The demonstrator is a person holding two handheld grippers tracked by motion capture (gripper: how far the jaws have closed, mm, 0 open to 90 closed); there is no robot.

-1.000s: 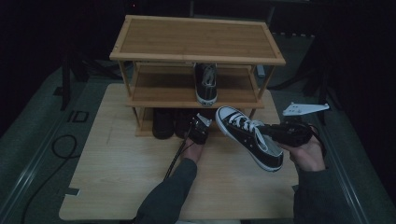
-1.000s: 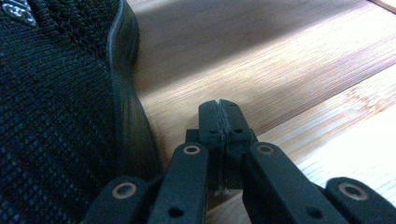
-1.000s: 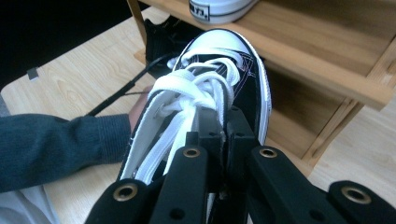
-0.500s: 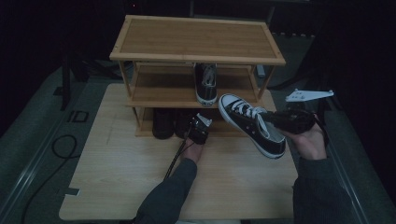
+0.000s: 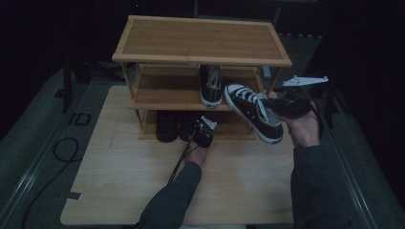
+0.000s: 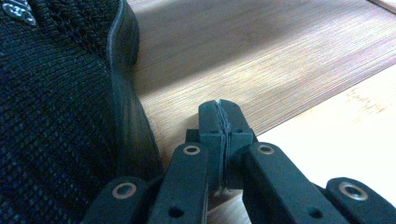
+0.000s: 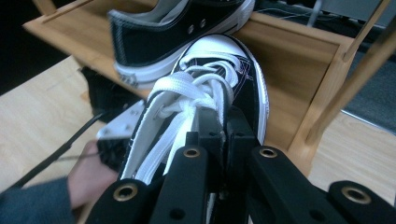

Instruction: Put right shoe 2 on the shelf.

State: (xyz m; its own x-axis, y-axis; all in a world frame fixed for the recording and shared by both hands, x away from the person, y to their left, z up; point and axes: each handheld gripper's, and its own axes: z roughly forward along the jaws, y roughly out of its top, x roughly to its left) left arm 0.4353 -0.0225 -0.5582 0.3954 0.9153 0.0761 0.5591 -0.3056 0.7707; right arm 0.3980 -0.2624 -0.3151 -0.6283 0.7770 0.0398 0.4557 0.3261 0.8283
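Moved up and toward the rack since a second ago: the sneaker (image 5: 254, 110) in the right tongs (image 5: 274, 102), now right of centre in the high view, toe aimed at the middle shelf (image 5: 162, 95) of the wooden shoe rack (image 5: 200, 38). Left tongs (image 5: 202, 133) parked in the same spot low at the rack's front, hand not shifted.

Right tongs clenched on the sneaker, pinching it at the collar near the heel, laces (image 7: 187, 98) and white toe cap (image 7: 219, 46) pointing away in the right gripper view. Left tongs (image 6: 219, 112) clenched on nothing, tips pressed together just beside a dark knit shoe (image 6: 51, 102) on the bottom shelf.

Step in hand, by the look of it: carrying the second sneaker over to sit beside its mate (image 5: 210, 86), already on the middle shelf. Next move probably calls for levelling the sole, sliding the toe in under the top board without clipping the right-hand post (image 5: 272, 81), then letting go once it sits flat next to the other one.

Count:
- 2 black-and-white sneakers, one shelved, one in the air
- 2 dark shoes (image 5: 167, 125) on the bottom shelf, hard to make out in the shadow
- 1 rack, three levels, on the tabletop (image 5: 119, 176)
- 2 tongs
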